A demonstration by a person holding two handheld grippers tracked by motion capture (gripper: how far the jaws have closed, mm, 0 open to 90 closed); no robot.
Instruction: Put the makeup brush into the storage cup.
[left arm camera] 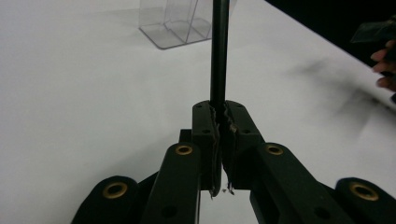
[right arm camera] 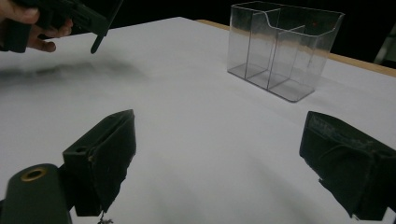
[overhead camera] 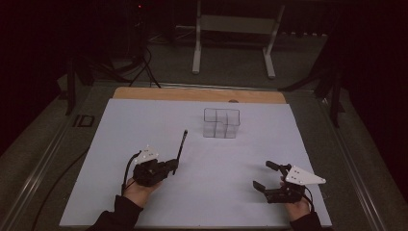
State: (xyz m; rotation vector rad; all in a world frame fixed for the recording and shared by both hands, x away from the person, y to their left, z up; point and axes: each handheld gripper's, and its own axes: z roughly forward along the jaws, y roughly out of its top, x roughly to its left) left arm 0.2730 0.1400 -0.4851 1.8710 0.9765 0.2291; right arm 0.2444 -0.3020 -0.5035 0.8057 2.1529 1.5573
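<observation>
- Pen (overhead camera: 182, 147), thin black stick, held at its lower end by L gripper (overhead camera: 174, 166); sits at approx 8 o'clock of the white tabletop (overhead camera: 144, 125), tip slanting up toward 12-1 o'clock.
- L gripper: jaws together, clamped on the pen; in left gripper view the pads pinch the shaft (left arm camera: 219, 56) and it runs straight up out of the frame top. Grey plate on top, cable trailing back to the L hand (overhead camera: 137, 190) at bottom edge.
- Pen tip points roughly at the clear organizer (overhead camera: 221, 122), well apart from it; the tip is off the surface, rest of pen angled above the table.
- Clear organizer: transparent plastic box w/ inner dividers, upright, approx 12 o'clock from table centre, near the far wooden edge (overhead camera: 199, 94). Looks empty in right gripper view (right arm camera: 285, 51).
- R gripper (overhead camera: 265, 175) at approx 4-5 o'clock, jaws apart, nothing between them; bare white surface seen between the two black pads (right arm camera: 107, 158) in right gripper view. R hand (overhead camera: 297, 208) behind it at bottom edge.
- R gripper well apart from both pen and organizer; L and R grippers well apart from each other.
</observation>
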